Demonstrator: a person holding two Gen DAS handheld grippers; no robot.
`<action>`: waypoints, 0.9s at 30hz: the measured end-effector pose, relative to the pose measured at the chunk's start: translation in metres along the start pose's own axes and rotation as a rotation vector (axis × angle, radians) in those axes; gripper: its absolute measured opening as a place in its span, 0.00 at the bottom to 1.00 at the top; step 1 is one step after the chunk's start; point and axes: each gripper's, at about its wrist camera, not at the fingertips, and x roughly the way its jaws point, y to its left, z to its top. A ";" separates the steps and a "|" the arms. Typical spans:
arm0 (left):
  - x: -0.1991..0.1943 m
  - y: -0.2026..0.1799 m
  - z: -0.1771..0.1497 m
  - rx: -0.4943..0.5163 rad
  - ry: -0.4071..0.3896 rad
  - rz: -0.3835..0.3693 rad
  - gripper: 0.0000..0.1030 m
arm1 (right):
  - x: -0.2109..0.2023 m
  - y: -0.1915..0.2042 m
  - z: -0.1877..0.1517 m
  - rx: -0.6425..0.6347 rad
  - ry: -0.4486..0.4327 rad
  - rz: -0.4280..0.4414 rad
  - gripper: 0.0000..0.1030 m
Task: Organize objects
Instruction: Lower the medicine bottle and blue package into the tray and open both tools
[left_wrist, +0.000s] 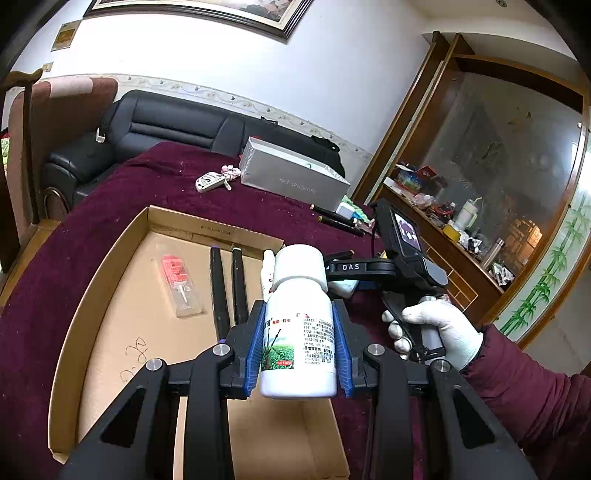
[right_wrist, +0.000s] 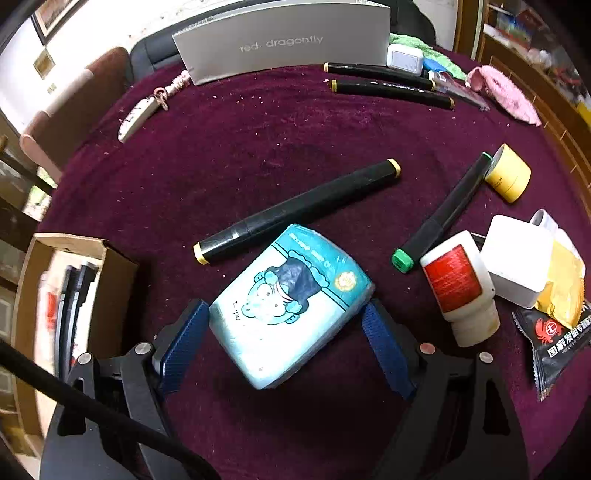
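Note:
My left gripper (left_wrist: 299, 306) is shut on a white bottle (left_wrist: 299, 332) with a white cap and a green printed label. It holds the bottle upright above the open cardboard box (left_wrist: 110, 295). In the box lie a red-labelled clear pack (left_wrist: 179, 280), two black markers (left_wrist: 229, 288) and a small white bottle (left_wrist: 267, 273). My right gripper (right_wrist: 285, 304) points down at the maroon cloth. It is open, and its blue pads straddle a teal tissue pack (right_wrist: 288, 306) that lies askew on the cloth. A gloved hand (left_wrist: 436, 332) holds the right gripper.
Loose on the cloth: a yellow-ended black marker (right_wrist: 295, 210), a green-capped marker (right_wrist: 443, 214), a yellow cylinder (right_wrist: 509, 173), a red-labelled white bottle (right_wrist: 458, 288), a white cube (right_wrist: 517, 258) and snack packets (right_wrist: 554, 339). A silver box (right_wrist: 280, 40), two more markers (right_wrist: 388, 88) and a key fob (right_wrist: 136, 118) lie at the back.

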 end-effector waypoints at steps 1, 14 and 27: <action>0.001 0.000 -0.001 -0.002 0.004 0.012 0.28 | 0.000 0.001 0.000 -0.001 -0.004 -0.008 0.82; -0.021 0.003 -0.008 -0.049 -0.018 0.064 0.28 | -0.030 -0.026 -0.015 0.019 -0.030 0.177 0.09; -0.018 0.028 0.009 -0.027 0.035 0.213 0.28 | -0.102 0.034 -0.031 -0.110 -0.083 0.398 0.09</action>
